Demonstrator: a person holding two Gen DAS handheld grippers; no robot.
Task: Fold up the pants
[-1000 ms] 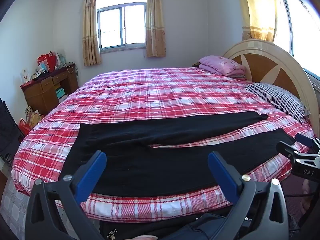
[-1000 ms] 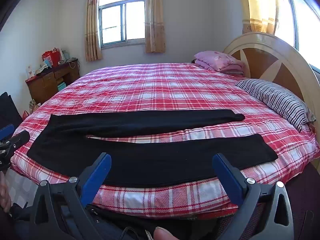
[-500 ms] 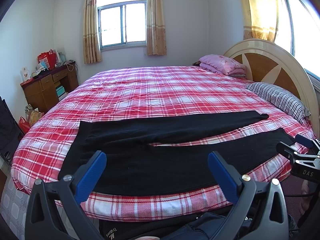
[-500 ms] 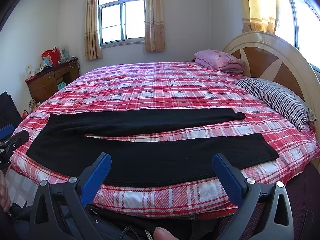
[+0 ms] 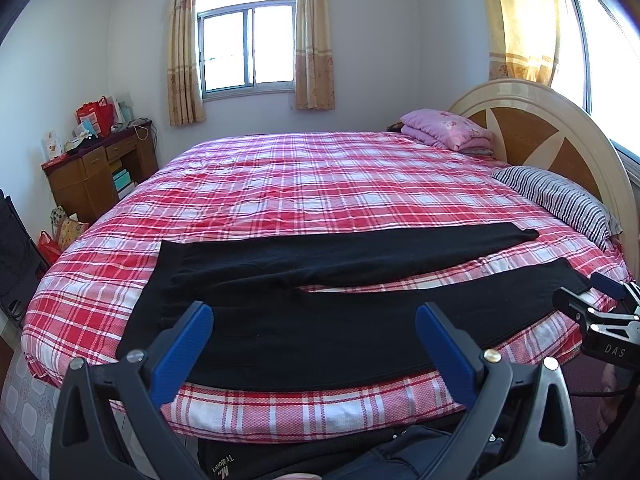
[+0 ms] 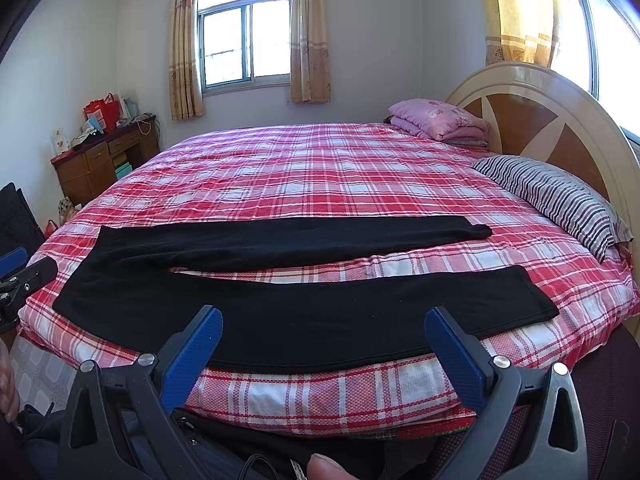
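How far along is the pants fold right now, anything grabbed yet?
Done: the black pants lie spread flat across the near edge of the plaid bed, legs apart, waist to the left. In hand: nothing; the left tool and right tool both hang open short of the fabric. Left: every fold, starting with laying one leg over the other.

One pair of black pants (image 5: 320, 304) is lying on one round bed (image 5: 328, 184), its two legs spreading apart. Two grippers are showing, left gripper (image 5: 314, 350) and right gripper (image 6: 324, 354). One striped pillow (image 6: 556, 204), one folded pink quilt (image 6: 438, 118), two windows, and one wooden desk (image 5: 100, 172) are sitting around.
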